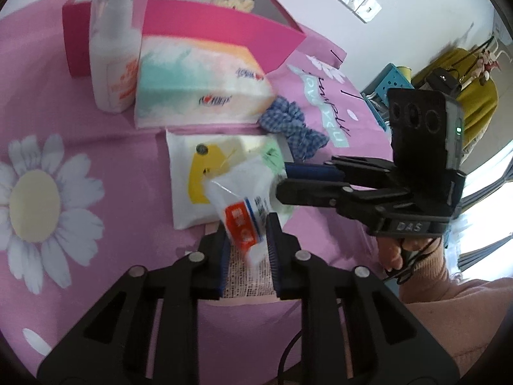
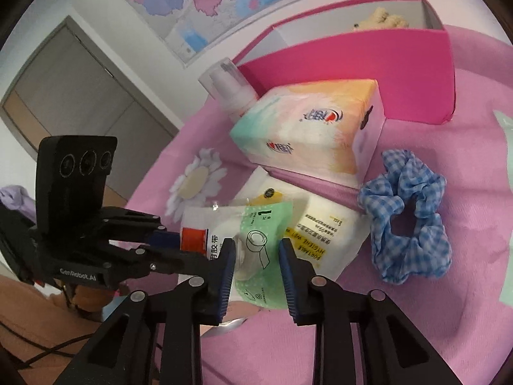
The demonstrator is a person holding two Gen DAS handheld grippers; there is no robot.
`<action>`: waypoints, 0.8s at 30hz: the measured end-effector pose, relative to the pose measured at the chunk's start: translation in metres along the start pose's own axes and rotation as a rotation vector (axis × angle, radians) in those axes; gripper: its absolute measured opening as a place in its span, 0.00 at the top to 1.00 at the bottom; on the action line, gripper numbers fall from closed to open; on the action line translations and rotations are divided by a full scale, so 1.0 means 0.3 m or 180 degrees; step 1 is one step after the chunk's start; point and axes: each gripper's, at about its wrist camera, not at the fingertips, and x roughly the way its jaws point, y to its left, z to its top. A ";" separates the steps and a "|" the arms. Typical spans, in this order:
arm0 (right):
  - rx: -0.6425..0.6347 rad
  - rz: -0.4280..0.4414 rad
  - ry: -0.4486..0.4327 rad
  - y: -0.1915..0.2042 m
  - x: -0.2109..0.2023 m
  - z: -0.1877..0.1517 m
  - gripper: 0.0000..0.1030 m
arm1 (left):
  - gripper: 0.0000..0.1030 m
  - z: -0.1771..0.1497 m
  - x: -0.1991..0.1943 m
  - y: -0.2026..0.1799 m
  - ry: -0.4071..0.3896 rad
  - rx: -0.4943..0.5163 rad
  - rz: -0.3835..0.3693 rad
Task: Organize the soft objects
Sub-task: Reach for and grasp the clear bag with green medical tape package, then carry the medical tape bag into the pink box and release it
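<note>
A clear bandage packet (image 1: 242,210) with a red label and green end (image 2: 256,240) lies over a white wet-wipe pack (image 1: 192,176) (image 2: 323,227). My left gripper (image 1: 248,250) is shut on the packet's red end. My right gripper (image 2: 256,256) straddles its green end, jaws apart, and shows from the side in the left wrist view (image 1: 282,183). A blue checked scrunchie (image 1: 288,125) (image 2: 407,215) lies beside it. A tissue box (image 1: 198,86) (image 2: 311,128) stands in front of a pink box (image 1: 224,29) (image 2: 368,61) holding a plush toy (image 2: 381,19).
A white pump bottle (image 1: 112,51) (image 2: 234,93) stands next to the tissue box. All lie on a pink daisy-print cloth (image 1: 48,192). A blue rack (image 1: 391,80) and a yellow chair (image 1: 474,96) stand beyond the edge.
</note>
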 end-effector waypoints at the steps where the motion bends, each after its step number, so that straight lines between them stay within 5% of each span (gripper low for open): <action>1: -0.0014 -0.0004 -0.0027 0.009 -0.011 0.000 0.76 | 0.78 0.010 -0.010 -0.008 -0.0021 0.0036 -0.0034; 3: -0.0053 0.0068 -0.0096 0.026 -0.044 0.009 0.92 | 0.78 0.028 -0.027 -0.025 -0.0054 0.0092 -0.0079; 10: -0.0309 0.0013 -0.0326 0.109 -0.093 0.092 0.92 | 0.79 0.108 -0.083 -0.094 -0.0268 0.0416 0.0009; 14: -0.0202 0.0068 -0.0341 0.074 -0.097 0.105 0.92 | 0.79 0.110 -0.049 -0.015 -0.0163 0.0252 -0.0021; 24: 0.0114 -0.0111 -0.0147 -0.027 -0.041 0.046 0.71 | 0.78 0.063 0.022 0.065 0.0005 0.0100 -0.0082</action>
